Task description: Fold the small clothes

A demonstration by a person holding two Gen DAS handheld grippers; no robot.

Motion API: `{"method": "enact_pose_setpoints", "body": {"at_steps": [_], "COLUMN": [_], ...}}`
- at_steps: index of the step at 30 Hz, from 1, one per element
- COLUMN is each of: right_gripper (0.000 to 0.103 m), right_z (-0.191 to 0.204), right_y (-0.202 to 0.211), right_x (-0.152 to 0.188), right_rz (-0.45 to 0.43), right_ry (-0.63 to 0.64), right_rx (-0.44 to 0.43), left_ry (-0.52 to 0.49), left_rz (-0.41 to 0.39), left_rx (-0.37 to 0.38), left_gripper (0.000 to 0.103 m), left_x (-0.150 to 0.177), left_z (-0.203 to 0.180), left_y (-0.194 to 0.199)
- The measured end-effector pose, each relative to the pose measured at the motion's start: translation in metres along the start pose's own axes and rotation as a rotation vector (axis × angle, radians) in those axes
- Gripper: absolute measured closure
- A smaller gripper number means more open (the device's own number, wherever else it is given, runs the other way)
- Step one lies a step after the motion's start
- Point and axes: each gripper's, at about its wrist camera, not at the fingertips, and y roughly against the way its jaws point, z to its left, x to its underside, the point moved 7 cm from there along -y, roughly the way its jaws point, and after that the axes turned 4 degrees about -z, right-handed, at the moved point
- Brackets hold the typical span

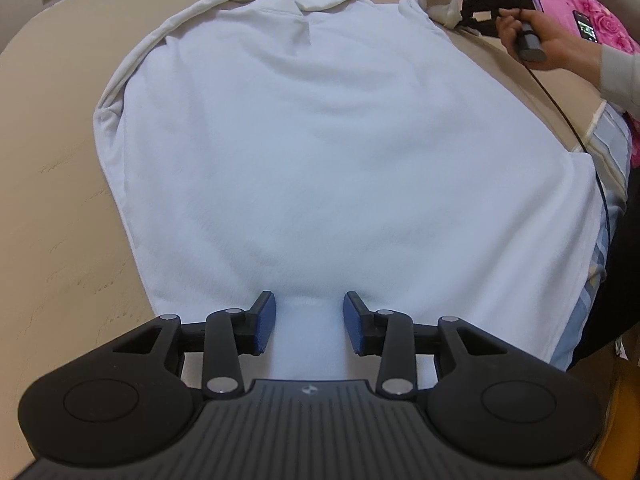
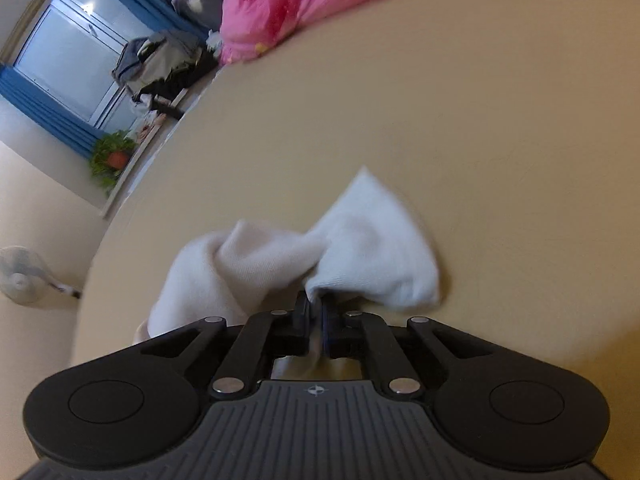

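Note:
A white collared shirt (image 1: 320,140) lies flat on the beige surface (image 1: 60,160), its collar at the far end. My left gripper (image 1: 309,312) hovers over the near hem, open, its blue pads (image 1: 266,322) apart with flat fabric below them. At the far right, a hand (image 1: 552,44) holds my right gripper (image 1: 466,8) against the bunched sleeve (image 1: 436,4). In the right wrist view, my right gripper (image 2: 316,304) is shut on that white sleeve (image 2: 360,248), and the cloth puffs out on both sides of the jaws.
A pink flowered quilt (image 1: 560,0) and a phone (image 1: 586,28) lie beyond the shirt on the right. A black cable (image 1: 560,112) trails from the right gripper. A potted plant (image 2: 112,156), a clothes pile (image 2: 160,60) and a fan (image 2: 20,276) stand past the beige surface (image 2: 480,120).

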Motion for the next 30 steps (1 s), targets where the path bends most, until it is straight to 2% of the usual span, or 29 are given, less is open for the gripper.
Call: {"method": "enact_pose_setpoints", "body": {"at_steps": [2,4,5,8,11,13,15,18,19,21,22,23,24,26,28,30], "right_gripper": [0.099,0.099,0.099,0.099,0.099,0.1,0.1,0.1,0.1,0.098,0.098,0.096,0.091,0.073,0.062,0.061], "right_z": [-0.01,-0.03,-0.044,-0.088,-0.128,-0.141,-0.145,-0.137,-0.139,-0.161,-0.166,-0.161,-0.152,-0.13,-0.11,-0.084], "right_y": [0.013,0.035,0.047,0.067,0.069,0.067,0.067,0.084,0.084,0.07,0.071,0.074,0.077,0.091,0.106,0.113], "right_x": [-0.029,-0.064,-0.08,-0.104,-0.098,-0.089,-0.085,-0.096,-0.096,-0.088,-0.082,-0.082,-0.082,-0.085,-0.087,-0.085], "right_rz": [-0.135,-0.283,-0.352,-0.455,-0.435,-0.407,-0.408,-0.507,-0.487,-0.35,-0.351,-0.379,-0.376,-0.454,-0.516,-0.507], "right_ry": [0.042,0.021,0.028,0.037,0.001,0.008,0.033,0.051,0.068,-0.003,-0.044,-0.033,0.028,0.093,0.081,0.068], "right_rx": [0.064,0.107,0.17,0.335,0.435,0.453,0.437,0.33,0.371,0.523,0.533,0.546,0.612,0.671,0.638,0.537], "left_ry": [-0.004,-0.002,-0.003,-0.02,-0.021,-0.02,-0.021,-0.021,-0.02,-0.02,-0.019,-0.017,-0.015,-0.006,0.006,0.009], "left_rz": [-0.001,-0.001,-0.002,-0.006,-0.006,-0.006,-0.006,-0.007,-0.006,-0.006,-0.006,-0.006,-0.005,-0.001,0.005,0.011], "left_rx": [0.005,0.007,0.006,0.0,0.001,0.001,-0.002,-0.002,-0.002,-0.002,-0.002,-0.001,0.0,0.004,0.007,0.007], "left_gripper": [0.061,0.061,0.06,0.06,0.06,0.059,0.059,0.059,0.059,0.059,0.059,0.059,0.059,0.057,0.057,0.056], "left_x": [0.001,0.001,0.0,0.0,-0.001,-0.001,-0.001,0.0,0.0,0.0,0.0,0.0,-0.001,-0.002,-0.004,-0.006], "left_z": [-0.001,-0.001,-0.001,-0.003,-0.002,-0.002,-0.003,-0.003,-0.003,-0.003,-0.003,-0.003,-0.003,-0.002,-0.001,-0.001], "left_y": [0.001,0.001,0.001,0.001,0.001,0.001,0.002,0.003,0.003,0.003,0.003,0.003,0.003,0.003,0.003,0.002]}}
